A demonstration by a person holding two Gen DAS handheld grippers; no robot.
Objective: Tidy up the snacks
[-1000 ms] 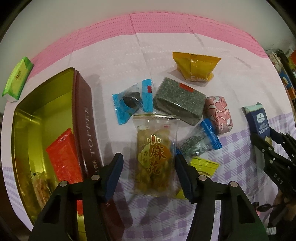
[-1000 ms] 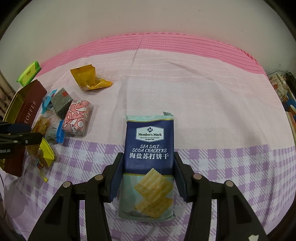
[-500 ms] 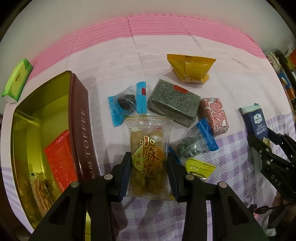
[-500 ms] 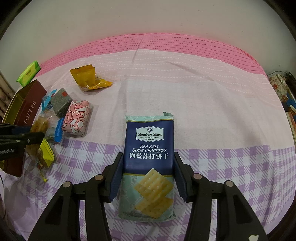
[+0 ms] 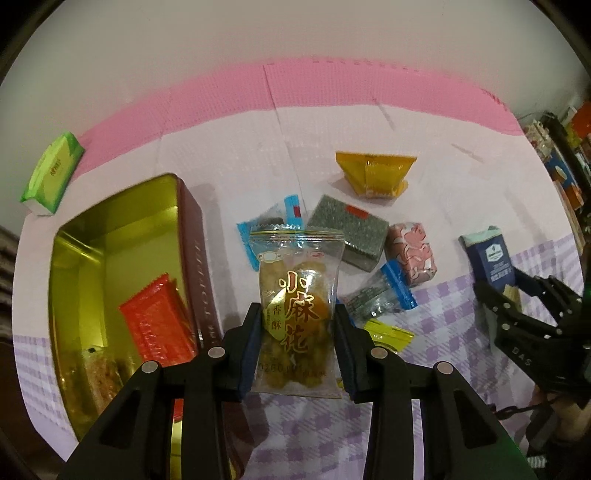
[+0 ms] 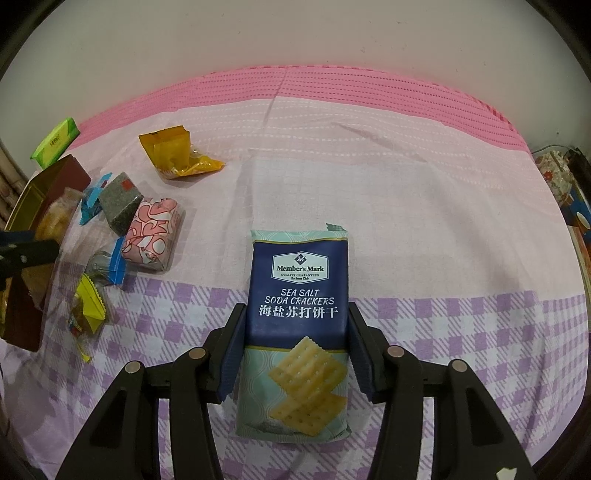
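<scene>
Left tool (image 5: 297, 341) pinches clear fried-snack bag (image 5: 295, 306), apparently lifted off checked cloth (image 5: 443, 306), beside open toffee tin (image 5: 110, 236) holding red packet (image 5: 155, 325). Right tool (image 6: 295, 350) clamps cracker pack (image 6: 297, 314), resting on cloth. Other snacks loose between them.

Pink-banded, lilac-checked tablecloth (image 6: 406, 206) beneath a plain pale wall (image 6: 295, 33); cluttered shelf (image 5: 569, 162) at right edge.

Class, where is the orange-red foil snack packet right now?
Left wrist view, lower left: the orange-red foil packet leans inside the gold-lined toffee tin, against its right wall.
</scene>
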